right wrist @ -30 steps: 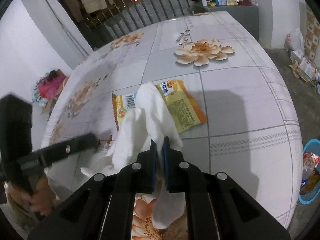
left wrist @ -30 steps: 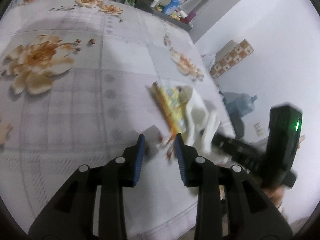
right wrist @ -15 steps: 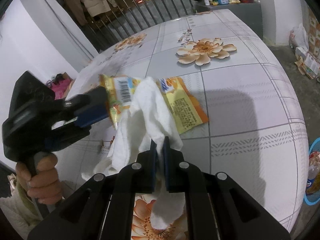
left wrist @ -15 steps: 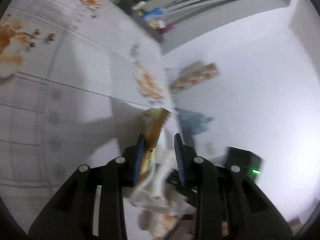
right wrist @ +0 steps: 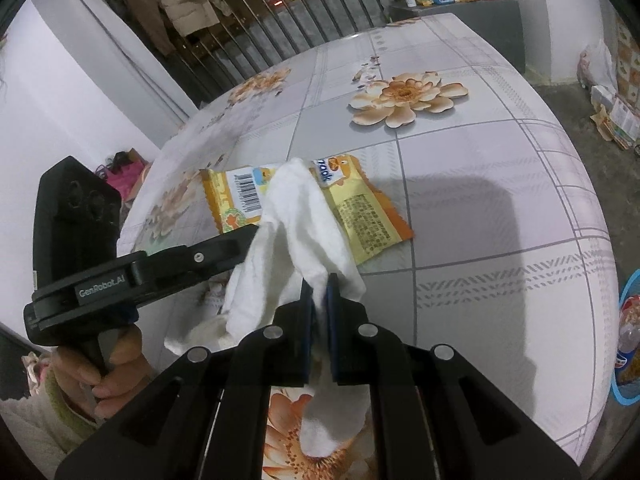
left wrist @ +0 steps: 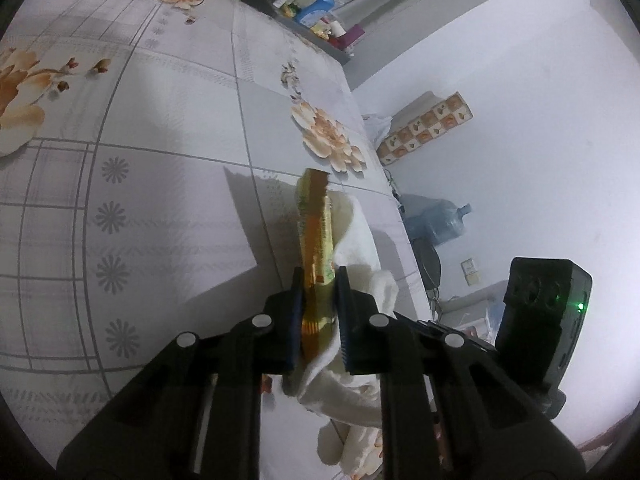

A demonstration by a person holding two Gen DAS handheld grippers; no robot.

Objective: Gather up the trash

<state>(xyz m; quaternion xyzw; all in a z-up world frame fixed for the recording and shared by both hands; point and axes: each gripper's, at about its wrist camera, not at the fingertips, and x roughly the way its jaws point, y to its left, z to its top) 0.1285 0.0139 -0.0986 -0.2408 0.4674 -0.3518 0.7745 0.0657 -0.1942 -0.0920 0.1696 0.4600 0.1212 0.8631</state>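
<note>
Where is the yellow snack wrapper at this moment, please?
The yellow snack wrapper lies on the flowered table, partly under the white tissue; its left end sits between the left tool fingers.

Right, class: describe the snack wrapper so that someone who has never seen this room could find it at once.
Start at the flower-patterned table. Near its middle lies a flat yellow-orange snack wrapper, partly under a white tissue. Its barcode and printed text set it apart from the plain tissue.
</note>
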